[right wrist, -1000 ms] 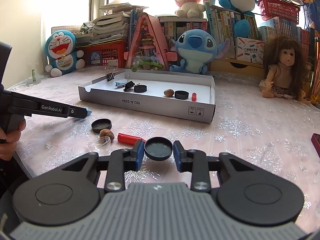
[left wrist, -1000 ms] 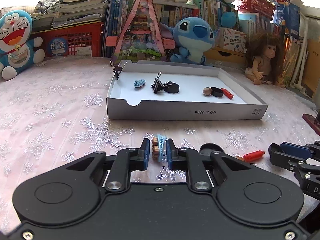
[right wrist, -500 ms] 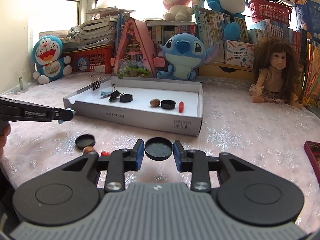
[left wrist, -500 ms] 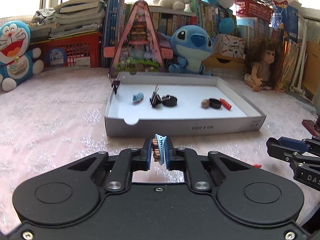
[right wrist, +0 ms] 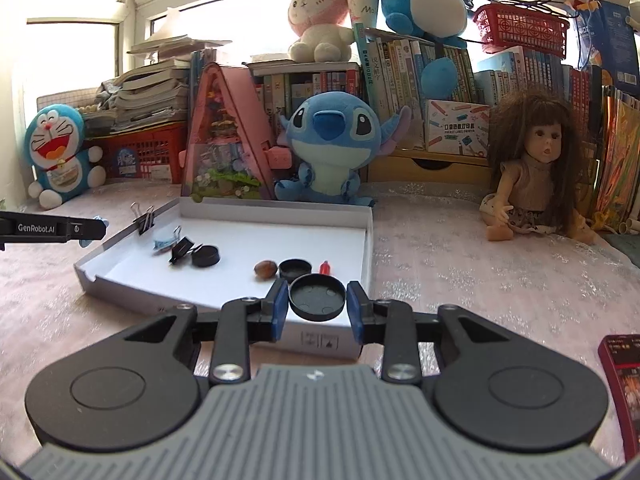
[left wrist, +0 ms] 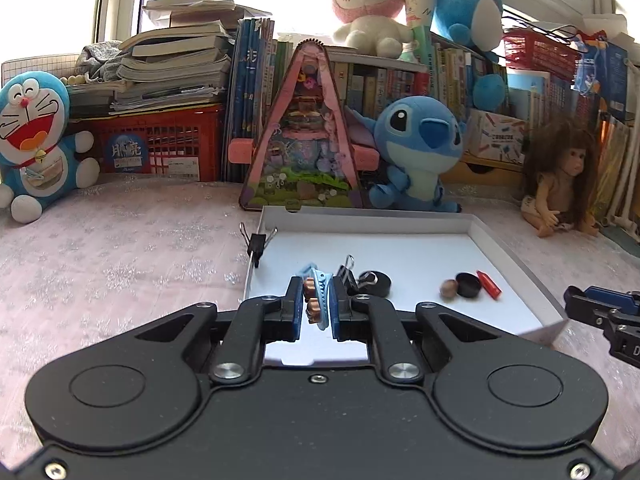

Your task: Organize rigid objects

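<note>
Landmark: shallow white cardboard tray [left wrist: 516,256] lying on the pink snowflake-patterned tablecloth [left wrist: 120,264]; every place below is given from this tray.
Left gripper [left wrist: 316,306]: pressed together on a light blue plastic hair clip with brown beads [left wrist: 319,300]; the clip stands on edge between the blue pads, held above the tray's near left part.
Right gripper [right wrist: 317,304]: partly spread, pinching a round black plastic cap [right wrist: 317,298] by its rim, hollow side facing up; it hangs over the tray's near right corner, in front of the things lying there.
Left group in tray: a second pale blue clip [right wrist: 163,242], a black metal binder clip with wire handles [right wrist: 180,248] and a black round lid [right wrist: 206,255], close together and touching or nearly so, in the tray's left half.
Right group in tray: a brown nut-like ball [right wrist: 265,269], a black open cap [right wrist: 295,269] just beside it and a small red cylinder [right wrist: 325,267] next to that, by the tray's right wall.
Tray's left wall: another black binder clip [left wrist: 257,245] is clamped onto the rim, handles sticking up.
Behind the tray: a pink triangular dollhouse toy [left wrist: 306,140] and a blue Stitch plush [left wrist: 416,148] stand just past the far wall.
Right of the tray: a long-haired doll [right wrist: 536,172] sits well apart.
Left of the tray: a Doraemon plush [left wrist: 34,140] sits well apart, near the back.
</note>
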### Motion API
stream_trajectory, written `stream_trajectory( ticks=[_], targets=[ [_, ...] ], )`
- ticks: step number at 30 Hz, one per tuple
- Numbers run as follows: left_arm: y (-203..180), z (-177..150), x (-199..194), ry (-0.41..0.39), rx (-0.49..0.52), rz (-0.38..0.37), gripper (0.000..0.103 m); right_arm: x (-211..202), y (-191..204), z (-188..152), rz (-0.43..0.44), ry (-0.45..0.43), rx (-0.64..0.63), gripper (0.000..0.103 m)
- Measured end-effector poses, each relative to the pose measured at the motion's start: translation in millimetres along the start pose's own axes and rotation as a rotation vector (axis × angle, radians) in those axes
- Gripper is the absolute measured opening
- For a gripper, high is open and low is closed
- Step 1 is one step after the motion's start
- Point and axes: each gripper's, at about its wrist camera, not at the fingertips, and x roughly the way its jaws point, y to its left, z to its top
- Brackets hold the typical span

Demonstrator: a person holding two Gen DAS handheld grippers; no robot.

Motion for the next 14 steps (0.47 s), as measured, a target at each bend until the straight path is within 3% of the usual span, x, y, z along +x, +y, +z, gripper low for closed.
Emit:
stream_trajectory(
  ticks=[5, 14],
  targets=[
    [1.0, 9.6, 29.8, 0.011, 0.009, 0.034, 0.012, 22.2, -9.1, 11.7, -0.016, 0.024, 0.036, 0.037],
    [6.0, 6.9, 76.6, 0.115, -0.012, 0.044, 0.012, 60.7, -10.5, 17.5, 0.021, 0.118, 0.075, 0.037]
  ],
)
